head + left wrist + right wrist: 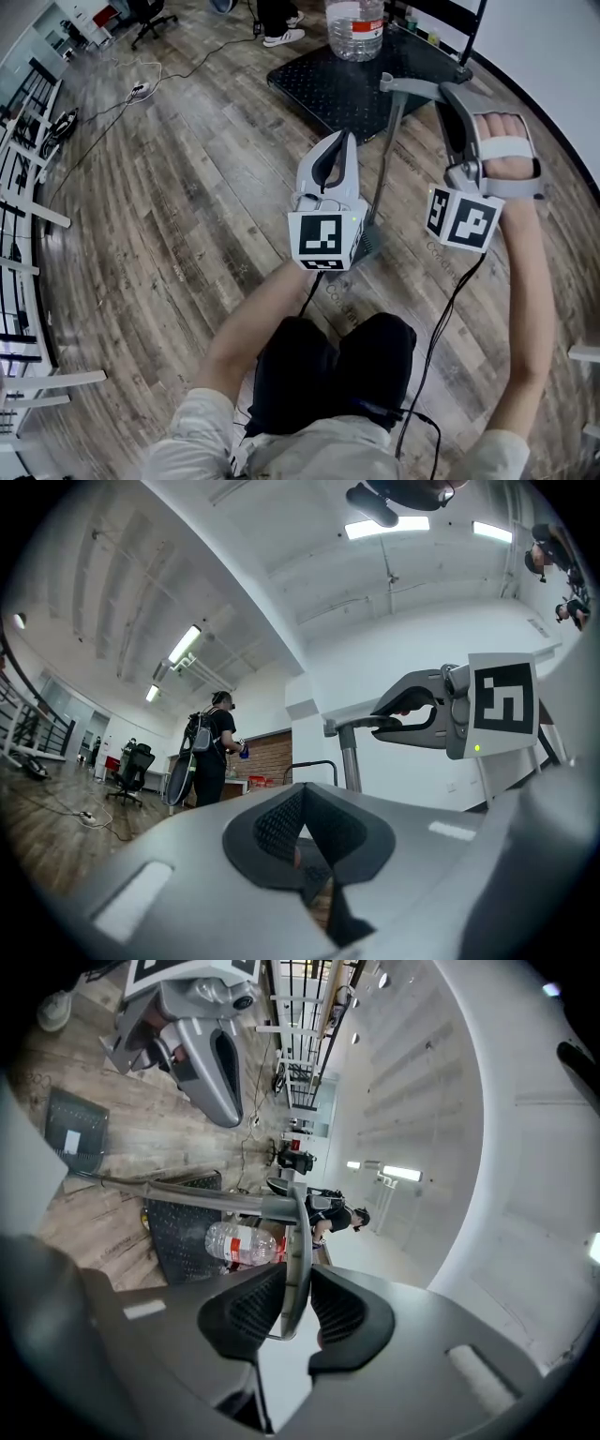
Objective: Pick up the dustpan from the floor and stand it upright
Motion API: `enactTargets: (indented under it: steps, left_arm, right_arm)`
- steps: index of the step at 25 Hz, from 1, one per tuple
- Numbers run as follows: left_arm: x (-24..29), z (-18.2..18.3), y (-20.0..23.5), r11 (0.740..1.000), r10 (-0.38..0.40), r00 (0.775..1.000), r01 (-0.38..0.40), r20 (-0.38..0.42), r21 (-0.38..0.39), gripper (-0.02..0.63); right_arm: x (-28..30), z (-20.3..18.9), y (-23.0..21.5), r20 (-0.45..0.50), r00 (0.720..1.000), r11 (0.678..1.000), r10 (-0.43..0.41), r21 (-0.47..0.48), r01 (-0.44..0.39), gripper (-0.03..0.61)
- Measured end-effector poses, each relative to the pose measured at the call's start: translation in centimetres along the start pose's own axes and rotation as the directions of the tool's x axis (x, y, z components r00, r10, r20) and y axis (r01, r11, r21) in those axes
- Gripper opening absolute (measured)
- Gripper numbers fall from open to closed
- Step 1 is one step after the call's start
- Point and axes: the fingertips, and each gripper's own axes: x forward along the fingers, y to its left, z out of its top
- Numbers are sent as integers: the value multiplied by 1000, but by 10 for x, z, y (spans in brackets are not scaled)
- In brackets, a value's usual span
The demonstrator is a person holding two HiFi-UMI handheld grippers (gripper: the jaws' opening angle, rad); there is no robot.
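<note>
The main risk is the dustpan (394, 122) twisting loose. The right tool (450, 98) pinches only the thin end of the handle (412, 86), up and right of centre in the head view. From there the long pole (380, 187) runs down to the pan (368, 246), half hidden behind the left tool (337, 150) in mid-frame. With so little of the handle between the pads, the pan's weight could lever it out, and it would fall flat on the floor (187, 187). I cannot tell whether the pan touches the floor. A swing could also knock the pan against the left tool just beside it, or tip it towards the black platform (319, 89) and bottle (356, 28) at the top.

In the right gripper view the right tool (295, 1307) is clenched on the handle's blade. The left tool (305, 827) is closed on nothing. The right hand (506, 150) sits strapped in, its forearm reaching up from the lower right. The left forearm (253, 319) rises from bottom centre. Both tools point towards the top of the frame.
</note>
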Motion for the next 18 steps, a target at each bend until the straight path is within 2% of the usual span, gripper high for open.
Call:
enactTargets:
  steps: [6,8,12,14,16,18]
  left_arm:
    - [1,4,-11,1000,-15,1000,15,3,0,20]
    - [-2,9,-8,1000,-26,1000,26,16,11,20]
    - [-10,18,5,1000,-28,999,28,28,6,20]
    - [-12,20,9,1000,-27,999,27,31,4,20]
    - [-15,21,13,1000,-25,999,25,31,-5,20]
    - [-17,18,17,1000,-24,999,24,34,-11,20]
  right_arm:
    - [0,-9,-2,-19,1000,1000,-1,4,1,98]
    - [-1,-1,-4,-4,1000,1000,4,25,-4,141]
    - [-3,18,-9,17,1000,999,8,37,-9,183]
    - [-5,24,-11,31,999,998,13,61,-15,217]
    - [-8,27,-12,36,999,995,18,95,-21,225]
    - [-12,29,-10,40,999,986,21,163,-27,242]
